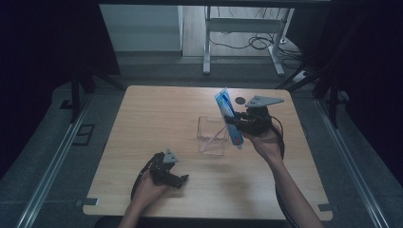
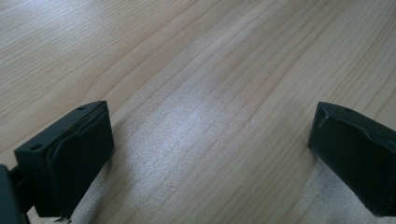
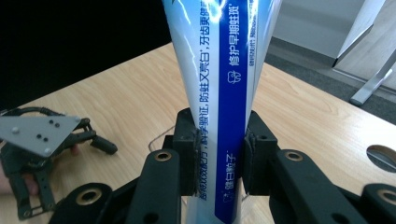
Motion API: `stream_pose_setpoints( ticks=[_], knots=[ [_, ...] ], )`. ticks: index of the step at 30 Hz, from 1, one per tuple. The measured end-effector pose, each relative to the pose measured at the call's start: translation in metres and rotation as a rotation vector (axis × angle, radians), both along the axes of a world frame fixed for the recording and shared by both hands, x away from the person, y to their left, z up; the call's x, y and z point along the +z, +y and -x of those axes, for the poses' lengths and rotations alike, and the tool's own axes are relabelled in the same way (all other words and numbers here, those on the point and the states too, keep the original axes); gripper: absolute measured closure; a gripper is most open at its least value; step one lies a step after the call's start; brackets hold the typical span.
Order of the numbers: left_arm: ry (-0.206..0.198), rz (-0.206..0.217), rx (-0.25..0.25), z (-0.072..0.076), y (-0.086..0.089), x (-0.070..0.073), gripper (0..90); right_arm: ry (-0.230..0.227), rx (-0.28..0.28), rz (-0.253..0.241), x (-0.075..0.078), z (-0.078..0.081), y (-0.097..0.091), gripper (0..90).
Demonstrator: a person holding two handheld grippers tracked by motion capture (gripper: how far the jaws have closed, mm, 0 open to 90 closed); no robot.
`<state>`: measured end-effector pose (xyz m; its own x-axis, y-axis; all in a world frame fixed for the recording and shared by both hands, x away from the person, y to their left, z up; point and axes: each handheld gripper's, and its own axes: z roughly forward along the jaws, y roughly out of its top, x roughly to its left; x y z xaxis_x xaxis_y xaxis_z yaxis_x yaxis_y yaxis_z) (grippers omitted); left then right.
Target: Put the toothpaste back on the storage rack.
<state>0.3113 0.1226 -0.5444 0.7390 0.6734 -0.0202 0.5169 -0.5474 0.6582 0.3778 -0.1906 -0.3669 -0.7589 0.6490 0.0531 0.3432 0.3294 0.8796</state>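
The high view looks forward and down from the person's near side, taking in the whole bench (image 1: 142,123). The left gripper view sits very close to the bench top, facing along its spread jaws. The right gripper view looks leftward across the bench and shares the left gripper (image 3: 39,154) with the high view.

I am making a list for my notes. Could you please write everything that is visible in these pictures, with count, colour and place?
toothpaste tube: one, blue and white, held above the table, right of the container
clear container: one, transparent, table centre, thin pink stick inside
dark round spot: one, black, far side of the table
table: one, light wood
metal frame legs: white, floor beyond the table
right gripper: one, black, shut on the toothpaste tube
left gripper: one, black, open, low over the table's near left
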Motion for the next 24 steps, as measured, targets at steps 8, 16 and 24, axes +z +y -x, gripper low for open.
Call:
stream_pose_setpoints(
  ticks=[8,16,24],
  knots=[
    [-0.001,0.0,0.0,0.0,0.0,0.0,0.1,-0.018,-0.001,-0.009,0.004,-0.007,0.011,71.0],
    [0.001,0.0,-0.001,0.0,0.0,0.0,0.1,-0.033,-0.013,-0.021,0.006,-0.014,0.021,71.0],
    [0.0,0.0,-0.001,0.0,0.0,0.0,0.1,-0.048,-0.021,-0.025,0.008,-0.022,0.032,71.0]
  ],
)
